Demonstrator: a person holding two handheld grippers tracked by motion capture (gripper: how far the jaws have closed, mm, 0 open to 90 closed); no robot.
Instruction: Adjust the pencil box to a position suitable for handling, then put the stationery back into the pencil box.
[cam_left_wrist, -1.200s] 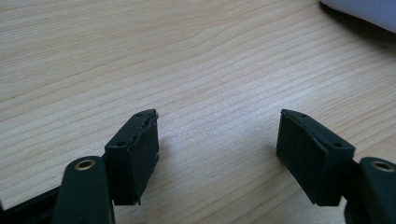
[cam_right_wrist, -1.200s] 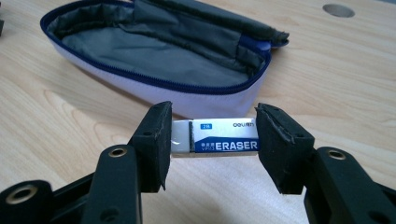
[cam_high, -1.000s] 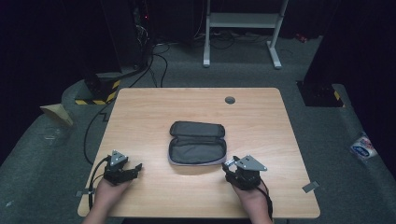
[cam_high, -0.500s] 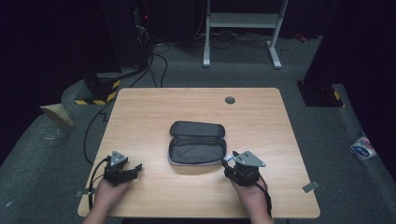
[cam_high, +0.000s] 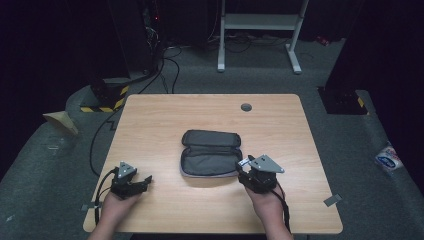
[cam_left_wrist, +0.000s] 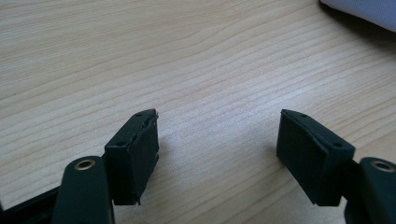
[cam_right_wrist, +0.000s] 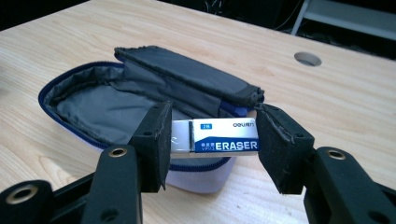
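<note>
A grey pencil case (cam_high: 210, 154) lies unzipped in the middle of the wooden table (cam_high: 165, 115), its lid folded back and its grey lining (cam_right_wrist: 100, 112) bare. My right gripper (cam_right_wrist: 212, 140) is shut on a white eraser (cam_right_wrist: 215, 136) with a blue sleeve, held endwise between the pads just above the case's near right corner. In the high view the right gripper (cam_high: 248, 166) hovers at that corner with the eraser (cam_high: 243, 162) at its tip. My left gripper (cam_high: 142, 181) rests near the table's front left; its jaws stand open over bare wood (cam_left_wrist: 217, 133).
A round cable hole (cam_high: 246, 107) sits near the table's far edge. Behind the table stand a white metal frame (cam_high: 260, 30) and cables on the floor. A striped black-and-yellow block (cam_high: 105, 97) lies off the table's far left corner.
My right gripper has lifted a little with the eraser and edged toward the case's corner. The left gripper has stayed put.
</note>
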